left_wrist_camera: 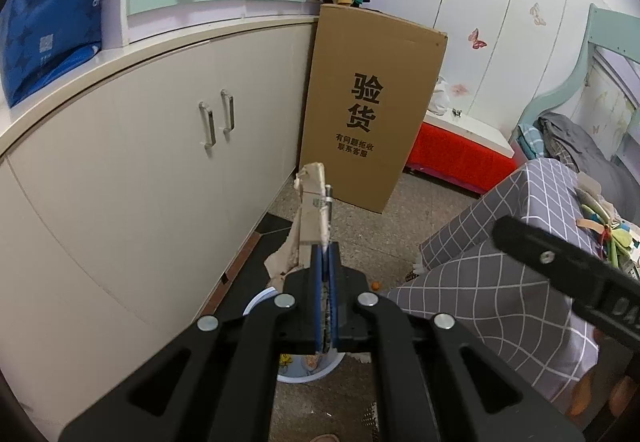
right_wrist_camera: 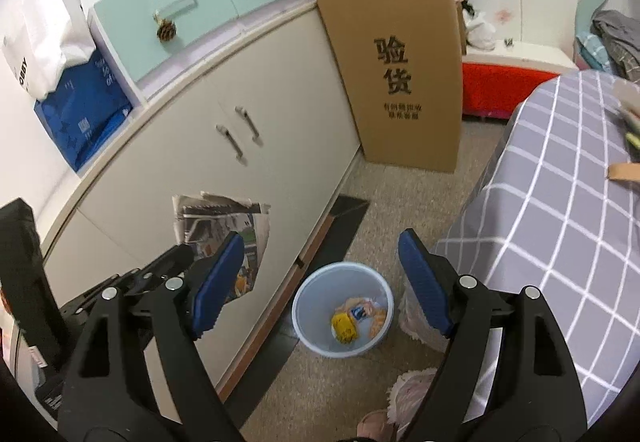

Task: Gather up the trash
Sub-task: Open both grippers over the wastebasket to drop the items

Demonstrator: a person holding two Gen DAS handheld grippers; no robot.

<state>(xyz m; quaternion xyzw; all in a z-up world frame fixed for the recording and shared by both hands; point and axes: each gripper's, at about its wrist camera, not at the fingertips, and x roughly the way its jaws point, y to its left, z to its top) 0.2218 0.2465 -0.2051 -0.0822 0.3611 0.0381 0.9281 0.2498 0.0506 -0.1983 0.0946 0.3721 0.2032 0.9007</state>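
Note:
My left gripper (left_wrist_camera: pixel 326 254) is shut on a folded newspaper (left_wrist_camera: pixel 314 209), seen edge-on and sticking up past the fingertips. The same newspaper (right_wrist_camera: pixel 224 217) shows flat in the right wrist view, with the left gripper's black body (right_wrist_camera: pixel 160 266) holding it to the left of the bin. A light blue trash bin (right_wrist_camera: pixel 310 296) stands on the floor by the cabinet, with a yellow wrapper (right_wrist_camera: pixel 344 326) and other scraps inside. The bin's rim (left_wrist_camera: pixel 258 300) shows below my left gripper. My right gripper (right_wrist_camera: pixel 322 274) is open and empty above the bin.
A white cabinet (right_wrist_camera: pixel 224 145) runs along the left. A tall cardboard box (right_wrist_camera: pixel 404 73) leans at its far end. A bed with a grey checked cover (right_wrist_camera: pixel 560 201) is on the right. A red and white bench (left_wrist_camera: pixel 460 153) stands at the back. Slippers (right_wrist_camera: pixel 404 394) lie on the floor.

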